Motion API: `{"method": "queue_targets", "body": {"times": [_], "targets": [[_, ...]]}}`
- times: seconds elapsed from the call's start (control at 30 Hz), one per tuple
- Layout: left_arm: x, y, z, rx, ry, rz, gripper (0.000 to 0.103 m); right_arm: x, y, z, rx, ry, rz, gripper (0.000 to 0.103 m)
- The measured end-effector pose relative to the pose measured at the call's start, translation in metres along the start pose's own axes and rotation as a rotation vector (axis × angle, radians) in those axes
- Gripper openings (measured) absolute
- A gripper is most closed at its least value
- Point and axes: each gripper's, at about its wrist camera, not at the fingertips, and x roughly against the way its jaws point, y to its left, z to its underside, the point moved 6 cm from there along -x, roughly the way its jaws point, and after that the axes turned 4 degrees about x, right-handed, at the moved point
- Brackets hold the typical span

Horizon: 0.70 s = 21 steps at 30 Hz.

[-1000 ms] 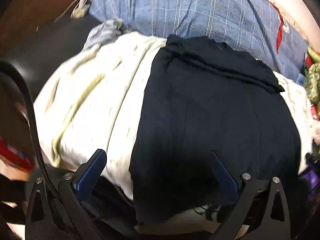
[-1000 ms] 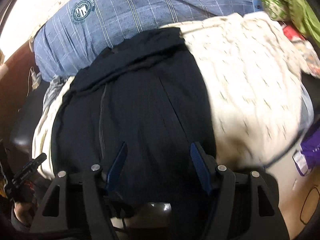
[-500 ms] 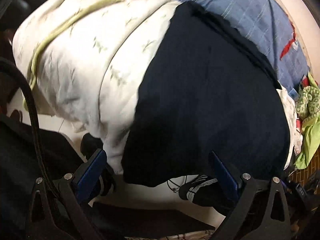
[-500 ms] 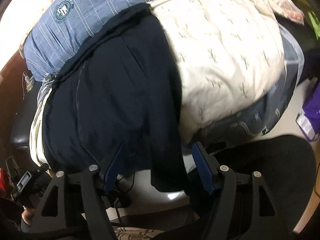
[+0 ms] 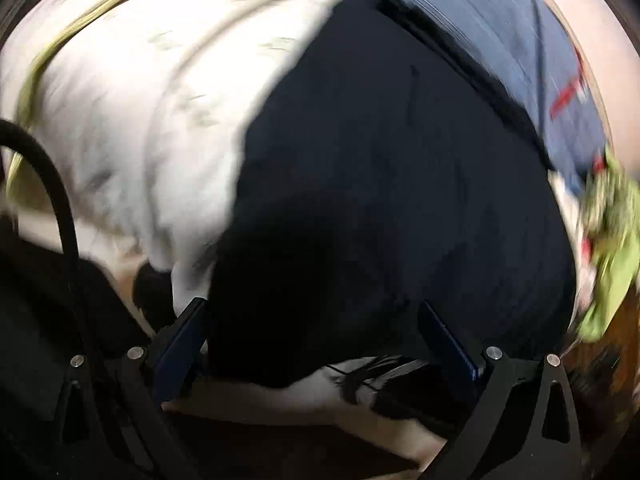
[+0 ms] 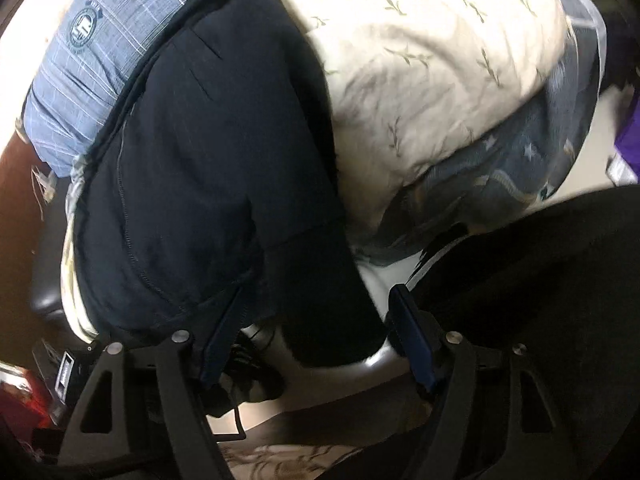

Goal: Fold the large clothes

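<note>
A large dark navy garment (image 5: 400, 200) lies spread over a cream quilt (image 5: 140, 100) on the bed, its lower hem hanging over the bed's near edge. It also shows in the right wrist view (image 6: 208, 168). My left gripper (image 5: 316, 340) is open, its blue pads on either side of the hanging hem. My right gripper (image 6: 316, 340) is open too, with the garment's lower right corner hanging between its fingers. Neither holds cloth.
A blue checked pillow (image 6: 92, 60) lies behind the garment. The cream quilt (image 6: 420, 72) sits on a grey-blue star-print sheet (image 6: 500, 184). Green cloth (image 5: 608, 248) lies at the right. A black cable (image 5: 60, 200) runs at the left. Dark things and floor lie below the bed edge.
Both grippers have dropped down toward the bed's near edge, coming close to the garment's hanging hem. The jaws have stayed open. The left view is now blurred by motion.
</note>
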Motion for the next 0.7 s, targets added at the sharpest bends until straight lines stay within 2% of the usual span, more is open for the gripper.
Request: {"method": "queue_targets", "body": {"times": [0.1, 0.2, 0.27, 0.3, 0.33, 0.37, 0.4, 0.43, 0.6, 0.7], "targets": [[-0.010, -0.013, 0.000, -0.131, 0.018, -0.046, 0.102, 0.003, 0.001, -0.004, 0.045, -0.010, 0.021, 0.078], [-0.018, -0.015, 0.004, -0.142, 0.060, 0.011, 0.100, 0.002, 0.004, -0.011, 0.076, -0.009, 0.023, 0.078], [-0.016, -0.010, 0.003, -0.110, 0.057, 0.038, 0.084, 0.000, 0.006, -0.016, 0.086, -0.005, 0.027, 0.078], [-0.017, -0.006, 0.002, -0.096, 0.062, 0.026, 0.063, -0.001, 0.005, -0.018, 0.089, -0.004, 0.026, 0.078], [-0.020, 0.002, 0.003, -0.076, 0.085, 0.011, 0.035, -0.002, 0.006, -0.019, 0.092, -0.003, 0.024, 0.078], [-0.022, 0.004, 0.004, -0.054, 0.112, 0.020, 0.027, -0.003, 0.007, -0.020, 0.095, -0.002, 0.022, 0.078], [-0.025, 0.008, 0.006, -0.026, 0.136, 0.030, 0.011, -0.005, 0.008, -0.020, 0.100, 0.000, 0.019, 0.078], [-0.026, 0.010, 0.007, -0.006, 0.149, 0.046, 0.006, -0.008, 0.009, -0.021, 0.106, 0.006, 0.015, 0.078], [-0.009, 0.004, 0.004, -0.028, 0.098, 0.063, 0.003, -0.014, 0.021, -0.017, 0.181, 0.016, 0.010, 0.078], [-0.001, 0.013, 0.006, 0.034, 0.084, 0.059, 0.003, -0.013, 0.024, -0.013, 0.220, 0.038, 0.025, 0.078]]}}
